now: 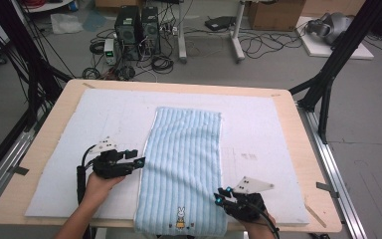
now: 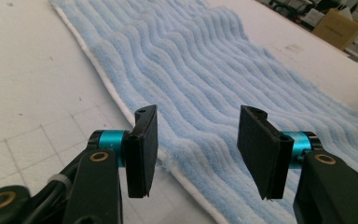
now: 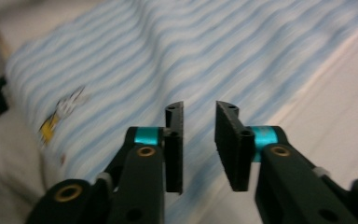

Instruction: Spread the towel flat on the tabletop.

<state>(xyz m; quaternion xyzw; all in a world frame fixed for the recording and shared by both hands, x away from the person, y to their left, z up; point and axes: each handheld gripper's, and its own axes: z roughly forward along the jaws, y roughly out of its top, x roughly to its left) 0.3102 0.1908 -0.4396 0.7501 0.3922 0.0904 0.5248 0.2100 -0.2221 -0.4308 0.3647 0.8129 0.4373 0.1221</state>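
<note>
Light-blue ribbed towel (image 1: 183, 164) lies flat on white mat (image 1: 69, 149) on worktop (image 1: 298, 149), near end with rabbit emblem (image 1: 181, 216) at front edge. Left hand-held gripper (image 1: 140, 162) at left hem, jaws half open, empty. Right hand-held gripper (image 1: 218, 197) at right hem – narrow gap, nothing held. Cloth soft, light, limp – probably best pinched at hem or corners.

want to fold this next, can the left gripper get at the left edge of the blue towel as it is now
Probably yes. The left gripper has its jaws apart, aimed at the blue towel, whose white-trimmed left edge lies flat on the white mat just ahead, with nothing between them.
</note>
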